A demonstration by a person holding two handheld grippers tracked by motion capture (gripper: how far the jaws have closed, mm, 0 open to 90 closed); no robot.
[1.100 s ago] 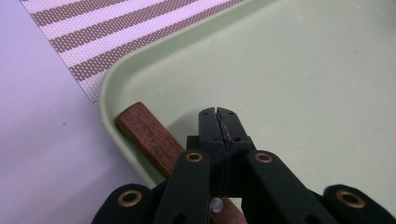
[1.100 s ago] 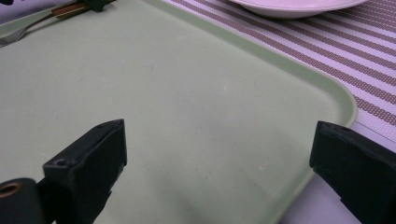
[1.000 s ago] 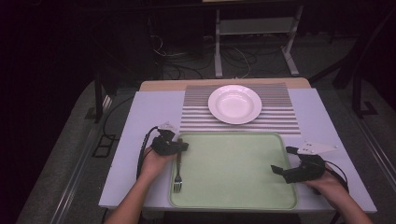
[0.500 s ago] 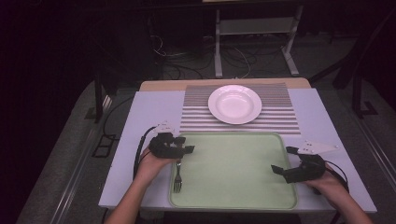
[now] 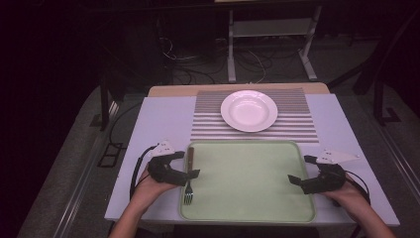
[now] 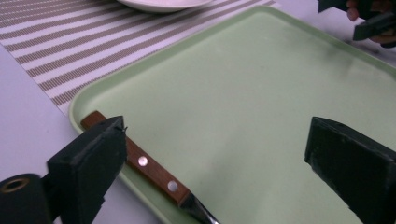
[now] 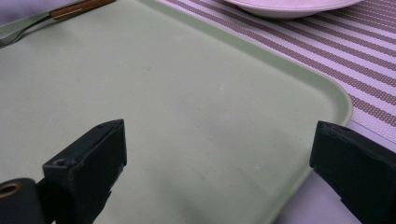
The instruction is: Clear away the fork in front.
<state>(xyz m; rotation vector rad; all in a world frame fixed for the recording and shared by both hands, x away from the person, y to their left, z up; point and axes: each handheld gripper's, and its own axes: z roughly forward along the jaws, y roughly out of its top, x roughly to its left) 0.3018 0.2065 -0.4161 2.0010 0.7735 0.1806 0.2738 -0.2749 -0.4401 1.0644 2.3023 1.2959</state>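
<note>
A fork point(image 5: 188, 174) with a brown wooden handle lies along the left rim of the pale green tray point(image 5: 247, 208), tines toward the near edge. My left gripper point(image 5: 184, 165) is open over the handle. In the left gripper view the handle point(image 6: 149, 167) passes just by the left jaw, and the wide gap of that gripper point(image 6: 219, 154) holds nothing. My right gripper point(image 5: 301, 169) stands open at the tray's right rim. In the right gripper view its own gripper point(image 7: 219, 158) looks across the bare tray point(image 7: 163, 93) to the fork point(image 7: 70, 9).
A white plate point(image 5: 249, 110) sits on a striped placemat point(image 5: 208, 119) behind the tray. The white table point(image 5: 163, 124) ends close to both hands. Dark floor, cables and a metal stand lie beyond the far edge.
My left gripper has shifted a little toward the near edge along the fork, which lies where it was. The right gripper has stayed in place.
</note>
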